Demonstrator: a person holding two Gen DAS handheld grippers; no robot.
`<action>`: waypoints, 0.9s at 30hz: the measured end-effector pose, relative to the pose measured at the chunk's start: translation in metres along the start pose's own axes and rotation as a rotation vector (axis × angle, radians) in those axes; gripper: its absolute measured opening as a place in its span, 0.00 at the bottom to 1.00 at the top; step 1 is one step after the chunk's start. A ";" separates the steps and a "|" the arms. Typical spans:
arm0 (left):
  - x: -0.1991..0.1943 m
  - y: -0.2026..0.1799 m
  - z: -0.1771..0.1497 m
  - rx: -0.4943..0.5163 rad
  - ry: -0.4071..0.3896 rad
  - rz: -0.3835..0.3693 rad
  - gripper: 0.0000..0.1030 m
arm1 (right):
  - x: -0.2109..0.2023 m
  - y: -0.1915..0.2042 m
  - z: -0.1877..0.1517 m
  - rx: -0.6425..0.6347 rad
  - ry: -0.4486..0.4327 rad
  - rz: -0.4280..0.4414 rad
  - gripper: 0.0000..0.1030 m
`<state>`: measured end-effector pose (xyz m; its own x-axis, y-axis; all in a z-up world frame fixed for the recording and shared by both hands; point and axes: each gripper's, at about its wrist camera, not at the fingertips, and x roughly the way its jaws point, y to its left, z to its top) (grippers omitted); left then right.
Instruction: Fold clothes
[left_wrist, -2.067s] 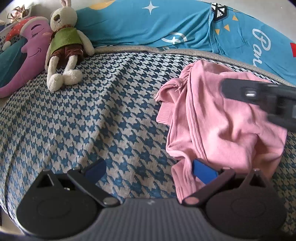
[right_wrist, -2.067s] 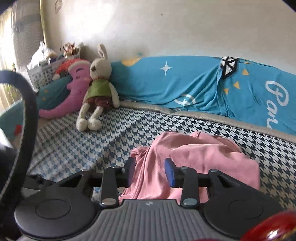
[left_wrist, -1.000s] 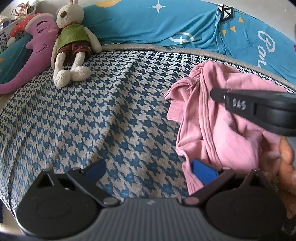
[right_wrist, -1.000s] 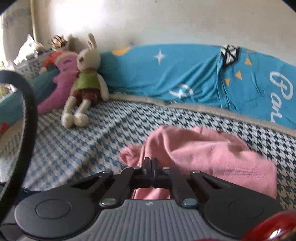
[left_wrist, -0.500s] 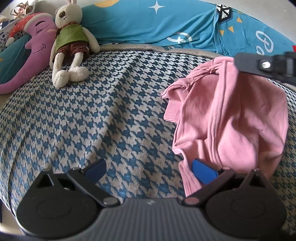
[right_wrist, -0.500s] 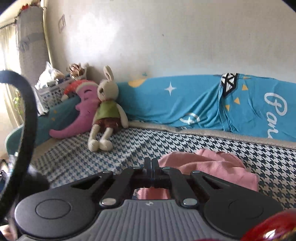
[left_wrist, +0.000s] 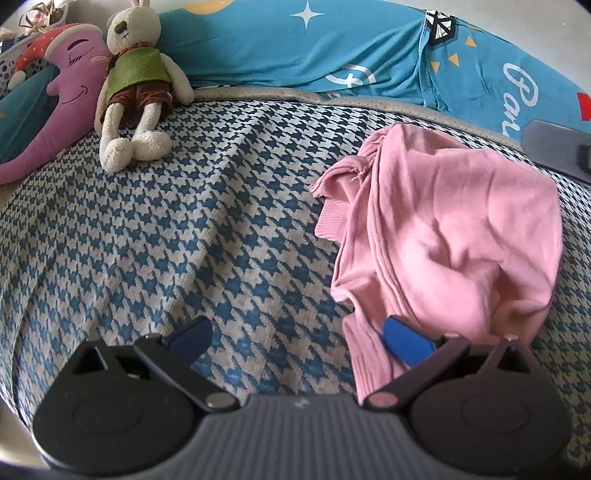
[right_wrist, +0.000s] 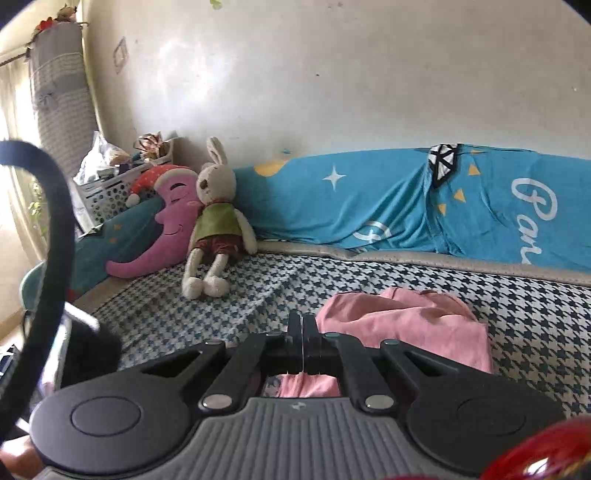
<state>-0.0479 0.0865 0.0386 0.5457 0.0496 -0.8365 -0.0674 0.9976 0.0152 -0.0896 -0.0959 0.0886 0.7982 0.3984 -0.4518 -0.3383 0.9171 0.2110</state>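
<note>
Pink sweater (left_wrist: 443, 229), crumpled on houndstooth blanket (left_wrist: 184, 229): hanging from right gripper (right_wrist: 302, 334), jaws clamped on fabric; left gripper (left_wrist: 295, 336) gaping; risking slipping, bunching.

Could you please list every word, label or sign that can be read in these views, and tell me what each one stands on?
"Par": white script on the blue bedsheet, cut off by the picture's edge in both wrist views, so the rest of the word cannot be read.
No other text shows: the pink garment, the stuffed rabbit and the purple moon pillow bear none. The sheet's star and triangles are only decoration.
</note>
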 end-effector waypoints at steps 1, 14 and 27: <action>0.000 0.000 0.000 0.004 0.000 0.002 1.00 | 0.002 0.000 0.000 -0.001 0.002 -0.005 0.04; -0.008 0.000 -0.008 0.011 0.005 0.011 1.00 | 0.022 0.002 -0.004 0.001 0.041 -0.024 0.05; -0.008 0.008 -0.014 0.011 0.016 0.010 1.00 | 0.040 0.002 -0.006 0.002 0.075 -0.029 0.13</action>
<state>-0.0642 0.0934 0.0377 0.5313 0.0591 -0.8451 -0.0640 0.9975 0.0295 -0.0615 -0.0781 0.0663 0.7680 0.3715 -0.5217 -0.3143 0.9284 0.1983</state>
